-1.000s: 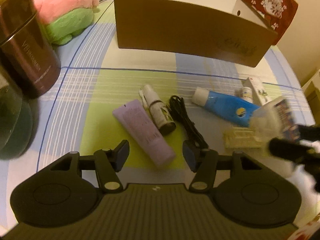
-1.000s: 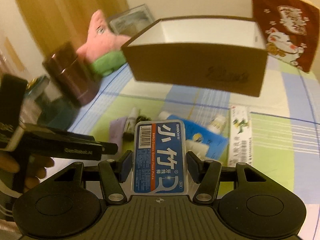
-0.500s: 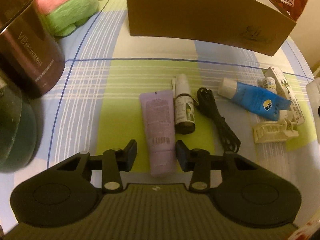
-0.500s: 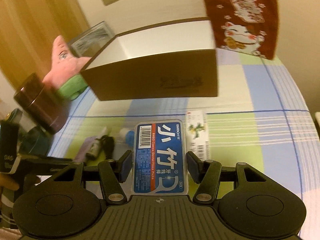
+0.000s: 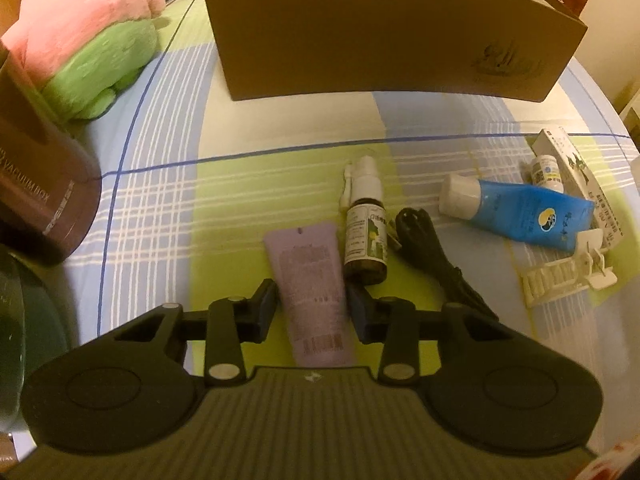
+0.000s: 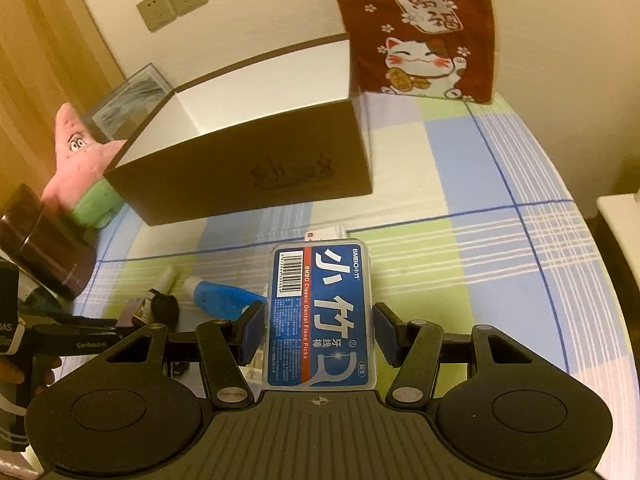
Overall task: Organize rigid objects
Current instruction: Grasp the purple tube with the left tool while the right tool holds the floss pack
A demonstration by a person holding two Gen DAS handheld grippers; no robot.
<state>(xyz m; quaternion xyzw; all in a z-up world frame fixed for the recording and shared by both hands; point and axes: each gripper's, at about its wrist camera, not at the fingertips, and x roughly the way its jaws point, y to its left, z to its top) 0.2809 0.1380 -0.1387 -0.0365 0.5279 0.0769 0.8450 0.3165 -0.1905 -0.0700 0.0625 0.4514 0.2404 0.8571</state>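
Since 1 s ago the left gripper (image 5: 312, 308) has shifted left and moved in over the purple tube (image 5: 312, 284); a second ago the tube lay ahead of the jaws, angled, and now it sits straight between them. Jaws have narrowed too: both pads sit at the tube's sides, appearing to touch, tube lying flat on the checked cloth (image 5: 160, 216). Can't tell if it is actually pinched.

Right gripper (image 6: 320, 332) has stayed clamped on the floss pick box (image 6: 322, 316) through all frames; it has swung right and up, so the brown storage box (image 6: 256, 168) has slid from 12 o'clock to 11 o'clock in its view. The floss box stands lengthwise between the pads, label up, held above the cloth.

Left view, other items: dropper bottle (image 5: 366, 232) just beside the tube at its 1 o'clock, black cable (image 5: 430, 248) at 2 o'clock, blue tube (image 5: 516, 212) farther at 2 o'clock, small white bottle (image 5: 546, 170) and carton (image 5: 580, 184) beyond it, white clip (image 5: 568, 276) at 3 o'clock. Storage box at 12 o'clock, well apart. Plush star (image 5: 84, 40) at 10 o'clock, dark canister (image 5: 44, 196) at 9 o'clock.
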